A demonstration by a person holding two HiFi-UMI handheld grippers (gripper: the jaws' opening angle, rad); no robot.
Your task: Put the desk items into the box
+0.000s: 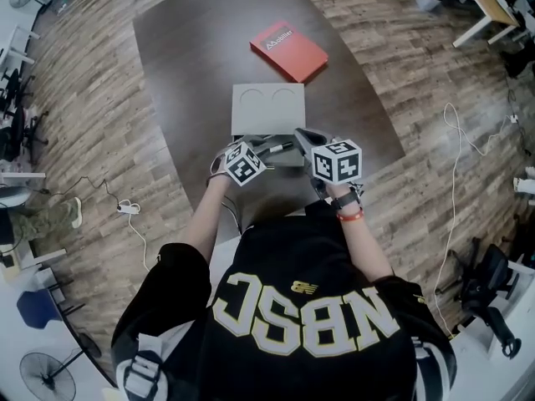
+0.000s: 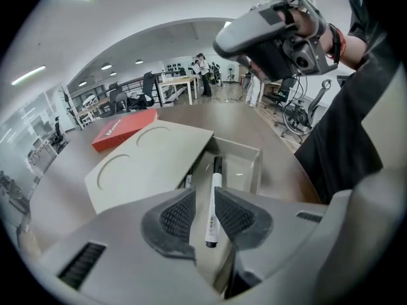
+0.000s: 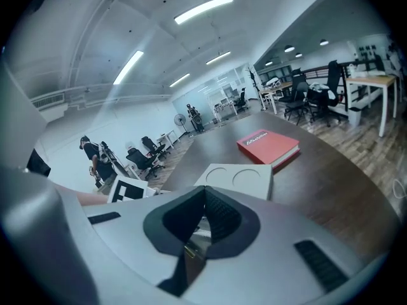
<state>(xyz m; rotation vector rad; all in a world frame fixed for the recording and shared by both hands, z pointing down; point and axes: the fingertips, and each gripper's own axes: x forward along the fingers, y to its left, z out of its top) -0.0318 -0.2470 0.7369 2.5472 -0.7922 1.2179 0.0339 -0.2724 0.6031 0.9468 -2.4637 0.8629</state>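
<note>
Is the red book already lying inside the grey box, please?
No, the red book lies on the table beyond the grey box.

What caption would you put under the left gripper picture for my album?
Open left gripper hovers over a marker lying in the grey box, its lid slid partly aside.

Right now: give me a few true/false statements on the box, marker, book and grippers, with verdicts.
1. The lid covers the box fully. False: it is slid aside, and one end of the box is open.
2. A white marker lies in the box. True.
3. The red book is in the box. False: it lies on the table, beyond the box.
4. The left gripper has its jaws apart. True.
5. The right gripper grips the marker. False: its jaws are together on nothing.
</note>
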